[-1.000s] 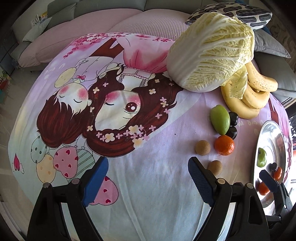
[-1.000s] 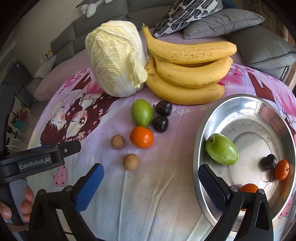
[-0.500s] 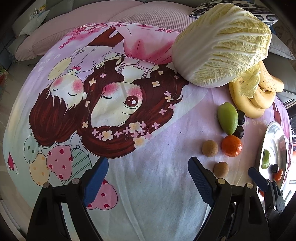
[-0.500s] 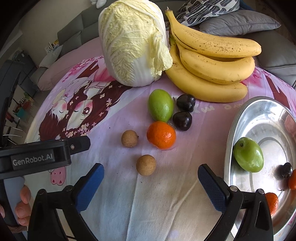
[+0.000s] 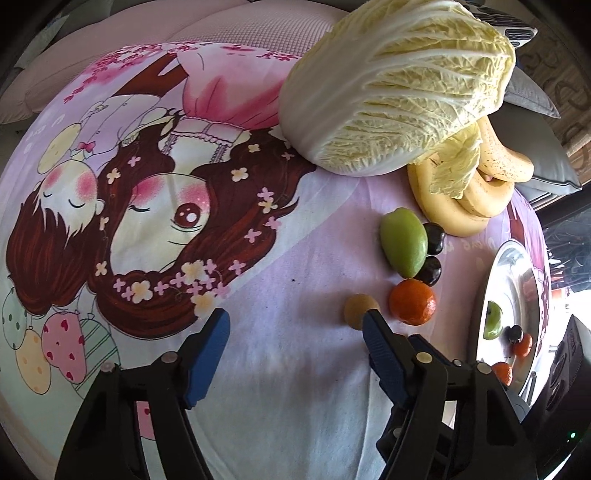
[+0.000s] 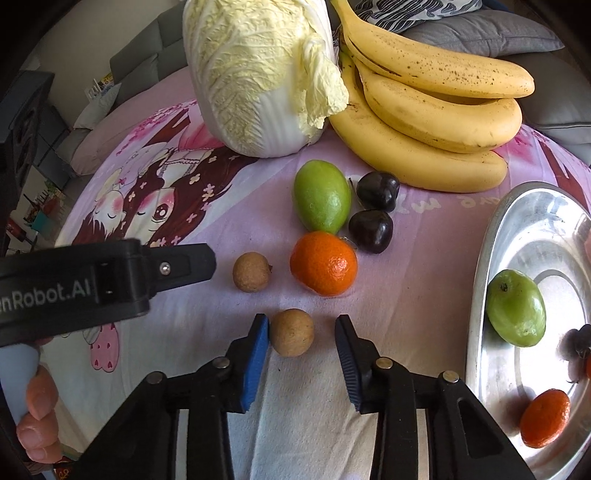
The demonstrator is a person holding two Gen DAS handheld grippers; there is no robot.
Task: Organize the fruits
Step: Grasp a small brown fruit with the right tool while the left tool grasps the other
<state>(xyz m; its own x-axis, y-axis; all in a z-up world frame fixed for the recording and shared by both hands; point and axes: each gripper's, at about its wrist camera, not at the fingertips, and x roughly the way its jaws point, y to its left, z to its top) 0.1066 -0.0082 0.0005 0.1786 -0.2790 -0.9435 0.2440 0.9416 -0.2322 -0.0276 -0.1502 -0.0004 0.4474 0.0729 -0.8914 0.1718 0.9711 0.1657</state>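
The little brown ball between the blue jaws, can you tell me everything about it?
The small round tan-brown fruit has a dull, rough-looking skin with no stem showing and looks whole. It sits on the pink cartoon-printed cloth, nearest the camera, apart from the other fruits. The right gripper has just been closing around it: its left blue pad touches or nearly touches the fruit, the right one stands off.

Steel tray — cut off at right — cherry too.

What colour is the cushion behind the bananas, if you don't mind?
Plain grey cushion; the right wrist view shows it best.
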